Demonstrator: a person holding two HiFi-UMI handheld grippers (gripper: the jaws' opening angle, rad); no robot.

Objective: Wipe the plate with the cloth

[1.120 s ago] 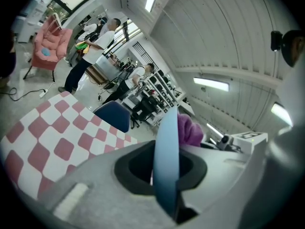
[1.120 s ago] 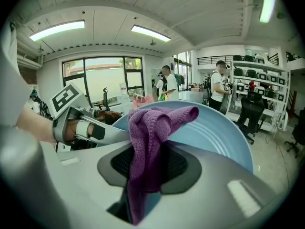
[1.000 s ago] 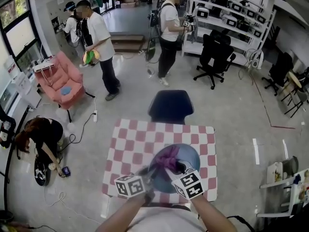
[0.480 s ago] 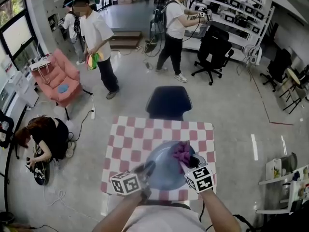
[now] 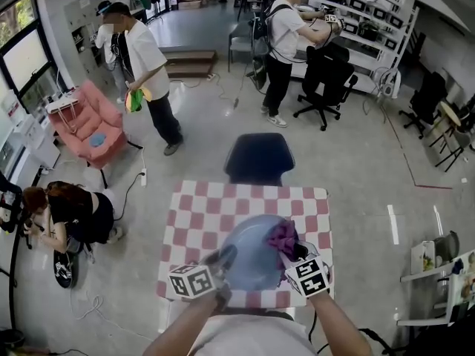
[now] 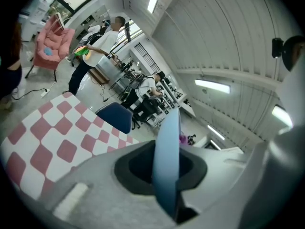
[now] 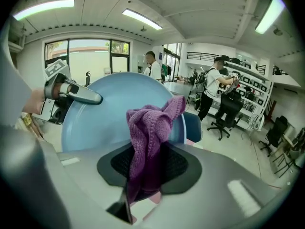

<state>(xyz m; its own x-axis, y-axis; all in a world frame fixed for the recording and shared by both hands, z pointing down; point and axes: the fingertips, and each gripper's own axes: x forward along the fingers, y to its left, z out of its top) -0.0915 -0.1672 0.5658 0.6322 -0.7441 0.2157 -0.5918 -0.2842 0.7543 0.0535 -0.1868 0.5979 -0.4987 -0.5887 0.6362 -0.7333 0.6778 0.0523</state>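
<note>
At lower centre the blue plate (image 5: 251, 264) was clamped by the left gripper (image 5: 224, 258) (edge-on in its view), the purple cloth (image 5: 282, 236) by the right gripper (image 5: 293, 254).

cloth (image 7: 148, 128) lower end hidden between jaws

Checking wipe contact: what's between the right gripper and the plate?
The purple cloth: the right gripper holds it, bunched over the blue plate. Seen in the right gripper view.
</note>
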